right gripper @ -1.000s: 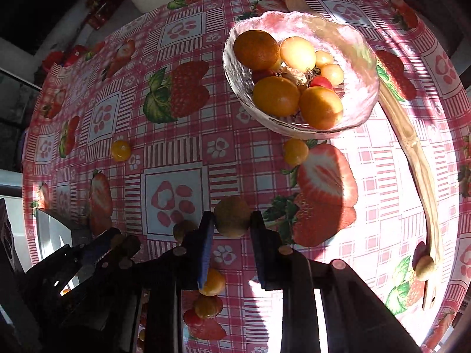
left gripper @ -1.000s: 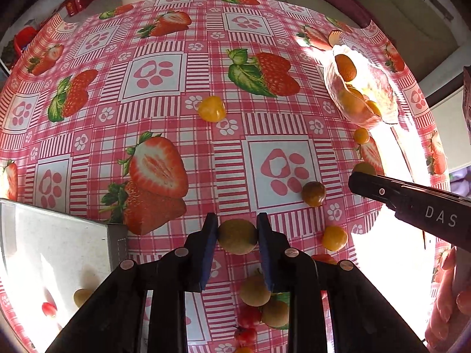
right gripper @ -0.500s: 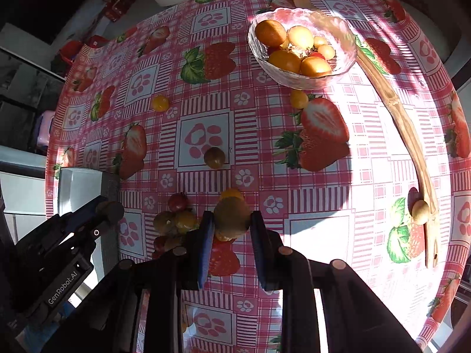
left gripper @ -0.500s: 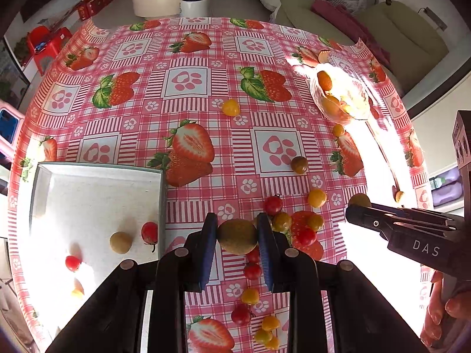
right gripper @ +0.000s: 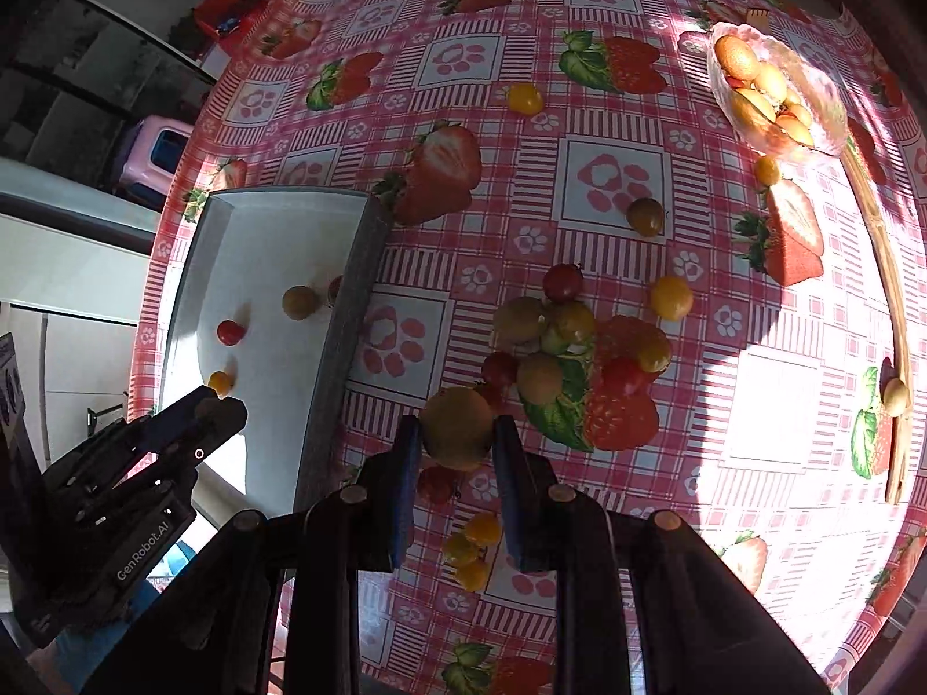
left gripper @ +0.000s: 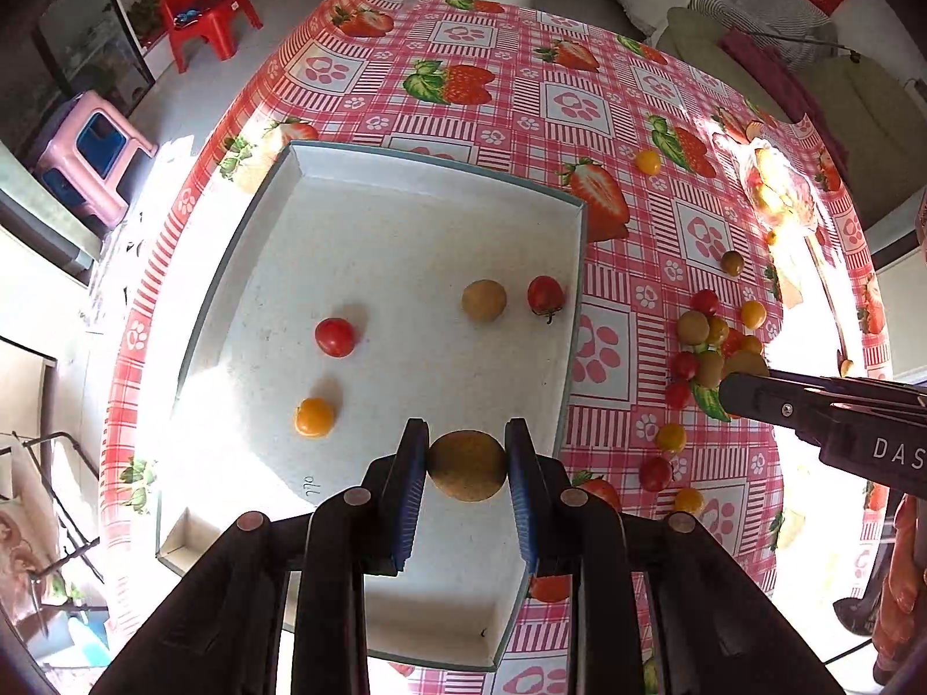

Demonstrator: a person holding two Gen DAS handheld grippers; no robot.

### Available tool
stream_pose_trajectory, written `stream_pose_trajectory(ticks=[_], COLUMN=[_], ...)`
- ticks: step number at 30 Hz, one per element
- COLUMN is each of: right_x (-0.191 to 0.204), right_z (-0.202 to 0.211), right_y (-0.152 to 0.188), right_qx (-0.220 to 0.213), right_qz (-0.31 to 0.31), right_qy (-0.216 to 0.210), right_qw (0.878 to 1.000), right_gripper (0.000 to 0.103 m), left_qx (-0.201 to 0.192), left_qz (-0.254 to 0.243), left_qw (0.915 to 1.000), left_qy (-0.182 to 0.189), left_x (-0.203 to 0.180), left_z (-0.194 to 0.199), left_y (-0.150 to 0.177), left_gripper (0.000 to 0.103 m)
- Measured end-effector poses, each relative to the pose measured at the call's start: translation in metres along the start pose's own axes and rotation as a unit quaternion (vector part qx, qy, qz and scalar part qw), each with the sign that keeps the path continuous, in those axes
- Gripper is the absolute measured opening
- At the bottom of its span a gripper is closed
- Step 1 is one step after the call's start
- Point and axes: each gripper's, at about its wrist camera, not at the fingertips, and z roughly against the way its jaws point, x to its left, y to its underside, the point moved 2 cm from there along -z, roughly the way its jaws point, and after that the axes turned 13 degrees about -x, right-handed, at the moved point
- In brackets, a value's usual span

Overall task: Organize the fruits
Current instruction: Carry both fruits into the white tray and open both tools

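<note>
My left gripper (left gripper: 467,463) is shut on a round brownish-green fruit (left gripper: 467,466) and hangs over the near part of the white tray (left gripper: 405,168). Several fruits lie in that tray: two red tomatoes (left gripper: 334,337), a tan fruit (left gripper: 484,301) and a yellow one (left gripper: 314,417). My right gripper (right gripper: 455,440) is shut on a similar brownish-green fruit (right gripper: 456,427) above the tablecloth, just right of the tray's wall (right gripper: 342,336). A heap of loose fruits (right gripper: 570,341) lies on the cloth beyond it. The right gripper shows at the right edge of the left wrist view.
A glass bowl (right gripper: 831,110) with orange and yellow fruits stands at the far right of the strawberry-print tablecloth (right gripper: 608,174). A long wooden spoon (right gripper: 892,289) lies along the right edge. Single fruits (right gripper: 524,98) are scattered on the cloth. Stools and a sofa stand beyond the table.
Both grippers have swung left and risen, each keeping its fruit. The left one went from over the cloth to over the tray; the right one from near the bowl to beside the tray.
</note>
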Motion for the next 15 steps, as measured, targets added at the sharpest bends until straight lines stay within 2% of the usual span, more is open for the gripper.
stream_pose_trajectory(ticks=[7,10,15], right_x=[0.068,0.087,0.107], right_z=[-0.034,-0.054,-0.086], right_y=[-0.004,-0.006,-0.007], right_qx=[0.023,0.037,0.058], right_qz=[0.064,0.082,0.105], right_qy=[-0.03,-0.033,-0.023], right_qw=[0.997,0.995,0.992], right_gripper=[0.028,0.028,0.028], left_qx=[0.01,0.019,0.032], left_qz=[0.025,0.039,0.033], left_qw=[0.9987,0.9974,0.9967], left_qy=[-0.044,-0.057,-0.067], left_x=[0.058,0.077,0.094], left_z=[-0.007,-0.015,-0.031], left_y=[0.02,0.028,0.035], left_gripper=[0.029,0.029,0.029])
